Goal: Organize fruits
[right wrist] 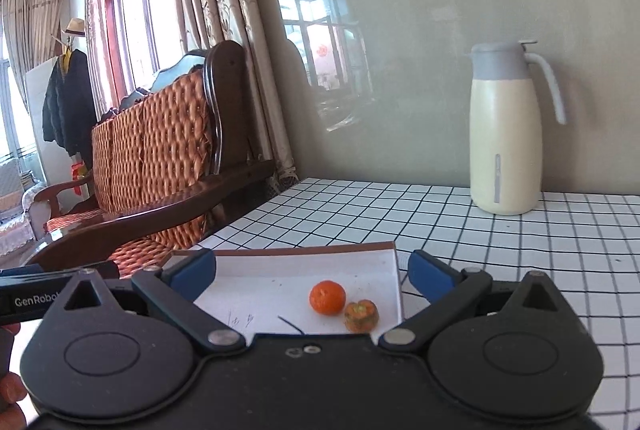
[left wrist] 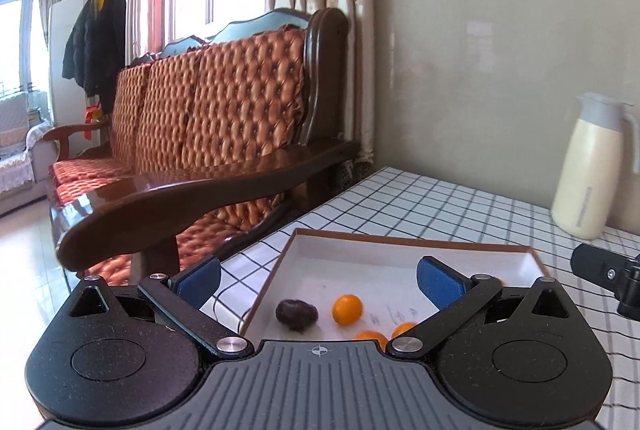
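Note:
A shallow white box (left wrist: 360,250) with brown edges lies on the checked tablecloth. In the left wrist view it holds a dark brown fruit (left wrist: 297,314), a small orange fruit (left wrist: 347,309) and two more orange fruits (left wrist: 403,330) half hidden by the gripper body. My left gripper (left wrist: 318,280) hovers above the box, open, with nothing between its blue pads. In the right wrist view the box (right wrist: 320,258) holds a tangerine (right wrist: 327,297) and an orange-green fruit (right wrist: 361,316). My right gripper (right wrist: 312,276) is open and empty above them.
A cream thermos jug (right wrist: 506,133) with a grey lid stands at the back of the table by the wall. A wooden sofa (left wrist: 208,133) with orange cushions sits just past the table's left edge. The right gripper's black body (left wrist: 608,276) shows at the left view's right edge.

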### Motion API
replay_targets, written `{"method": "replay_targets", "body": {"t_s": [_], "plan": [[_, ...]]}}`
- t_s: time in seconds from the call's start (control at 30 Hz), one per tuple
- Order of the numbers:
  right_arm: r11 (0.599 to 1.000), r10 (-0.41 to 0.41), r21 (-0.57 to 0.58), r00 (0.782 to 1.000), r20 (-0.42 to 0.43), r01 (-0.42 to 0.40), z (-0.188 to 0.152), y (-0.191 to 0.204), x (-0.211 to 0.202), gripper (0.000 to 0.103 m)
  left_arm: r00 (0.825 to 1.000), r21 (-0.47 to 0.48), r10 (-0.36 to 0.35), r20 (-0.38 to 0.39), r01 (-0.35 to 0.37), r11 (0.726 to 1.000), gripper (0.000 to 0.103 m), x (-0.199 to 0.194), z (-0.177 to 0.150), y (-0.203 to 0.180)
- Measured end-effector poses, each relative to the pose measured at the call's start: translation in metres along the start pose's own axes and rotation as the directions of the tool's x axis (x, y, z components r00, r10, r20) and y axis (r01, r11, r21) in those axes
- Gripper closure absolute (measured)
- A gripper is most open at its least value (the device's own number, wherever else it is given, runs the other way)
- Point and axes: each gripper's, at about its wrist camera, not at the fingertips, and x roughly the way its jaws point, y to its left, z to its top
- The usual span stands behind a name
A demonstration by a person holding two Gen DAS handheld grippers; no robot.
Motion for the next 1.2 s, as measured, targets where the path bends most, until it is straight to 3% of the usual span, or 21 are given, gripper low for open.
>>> {"method": "replay_targets", "body": {"t_s": [0.67, 0.87, 1.2], "plan": [[0.998, -0.058, -0.001, 0.996, 0.066, 0.058, -0.014, 0.003, -0.157, 0.006, 0.990, 0.017, -0.139, 0.024, 0.139, 0.990, 0.000, -0.155, -0.026, -0.006], [0.997, -0.070, -0.011, 0.994, 0.081, 0.071, -0.017, 0.005, -0.171, 0.006, 0.988, 0.048, -0.147, 0.044, 0.145, 0.988, 0.000, -0.181, -0.033, -0.007], [0.997, -0.078, 0.005, 0.995, 0.061, 0.078, -0.021, -0.003, -0.164, 0.006, 0.990, 0.077, -0.140, 0.034, 0.137, 0.988, 0.000, -0.184, -0.033, -0.016]]}}
